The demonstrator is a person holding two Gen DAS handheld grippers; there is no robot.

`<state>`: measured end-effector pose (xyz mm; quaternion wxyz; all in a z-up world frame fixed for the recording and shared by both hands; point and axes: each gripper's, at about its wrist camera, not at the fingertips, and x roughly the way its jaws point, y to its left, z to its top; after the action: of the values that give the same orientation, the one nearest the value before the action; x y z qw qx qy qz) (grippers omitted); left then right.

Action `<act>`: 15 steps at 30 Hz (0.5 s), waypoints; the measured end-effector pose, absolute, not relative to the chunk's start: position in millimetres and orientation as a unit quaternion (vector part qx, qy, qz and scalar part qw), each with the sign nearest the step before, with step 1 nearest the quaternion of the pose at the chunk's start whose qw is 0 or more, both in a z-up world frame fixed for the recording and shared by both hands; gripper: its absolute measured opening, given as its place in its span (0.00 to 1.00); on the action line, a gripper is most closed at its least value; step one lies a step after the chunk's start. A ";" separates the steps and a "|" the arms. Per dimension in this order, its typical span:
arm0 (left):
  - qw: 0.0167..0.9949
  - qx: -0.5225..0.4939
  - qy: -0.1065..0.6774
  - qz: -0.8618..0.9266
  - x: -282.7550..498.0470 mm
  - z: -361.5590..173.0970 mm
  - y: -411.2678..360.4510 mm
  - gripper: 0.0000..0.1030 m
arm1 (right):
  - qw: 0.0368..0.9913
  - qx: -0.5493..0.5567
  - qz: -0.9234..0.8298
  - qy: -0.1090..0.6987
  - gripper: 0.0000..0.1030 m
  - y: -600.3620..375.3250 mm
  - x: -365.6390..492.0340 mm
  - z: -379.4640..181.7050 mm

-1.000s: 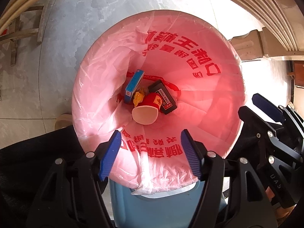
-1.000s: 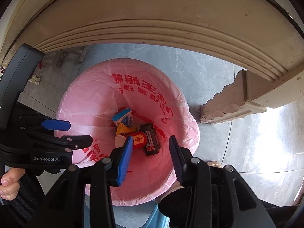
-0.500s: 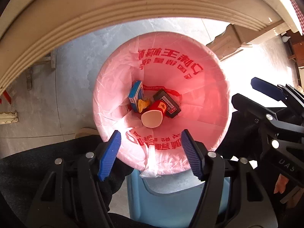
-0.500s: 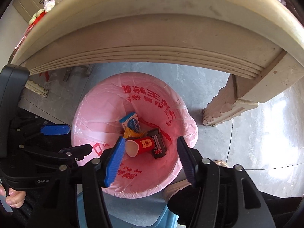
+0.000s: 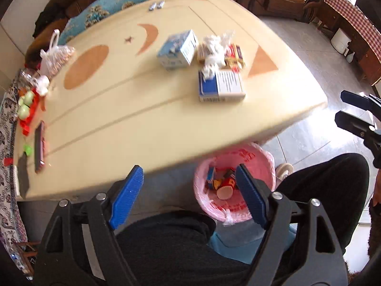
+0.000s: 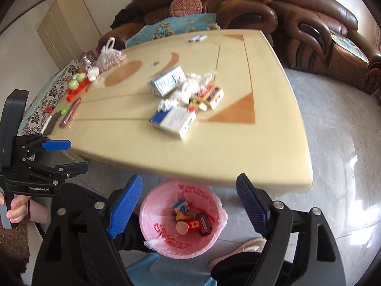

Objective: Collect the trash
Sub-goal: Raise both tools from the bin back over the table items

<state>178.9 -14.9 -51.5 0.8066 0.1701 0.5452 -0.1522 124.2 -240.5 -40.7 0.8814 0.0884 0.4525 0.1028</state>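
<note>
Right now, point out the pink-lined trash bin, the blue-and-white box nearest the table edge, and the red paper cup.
Pink-lined trash bin (image 6: 215,217): right wrist view, liner's right wall.
Blue-and-white box (image 6: 175,119): right wrist view, top face.
Red paper cup (image 6: 191,226): right wrist view, red side.

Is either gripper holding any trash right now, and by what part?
Nothing is held. The left gripper and the right gripper are both open and empty above the pink-lined bin.

A cream table (image 6: 214,147) with orange inlaid shapes stands on a glossy grey tile floor (image 6: 333,143) catching bright glare. Behind it, brown leather sofas (image 6: 309,23) line the pale wall; 1 cream cabinet (image 6: 64,33), possibly a door, stands left.
</note>
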 end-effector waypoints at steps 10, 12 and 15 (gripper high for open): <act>0.815 0.196 0.514 -0.182 265.0 36.6 -35.8 0.78 | 0.890 0.104 0.127 0.426 0.91 -250.3 202.8 40.5; 0.807 0.197 0.523 -0.190 279.7 37.1 -42.1 0.79 | 0.885 0.118 0.131 0.432 0.91 -252.8 217.3 41.1; 0.798 0.205 0.535 -0.186 306.3 30.6 -51.0 0.79 | 0.879 0.123 0.130 0.443 0.91 -253.2 234.2 35.6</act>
<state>306.3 -51.0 30.6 0.7979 0.2049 0.5354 -0.1862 234.2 -253.2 35.6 0.8787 0.1231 0.4427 0.1296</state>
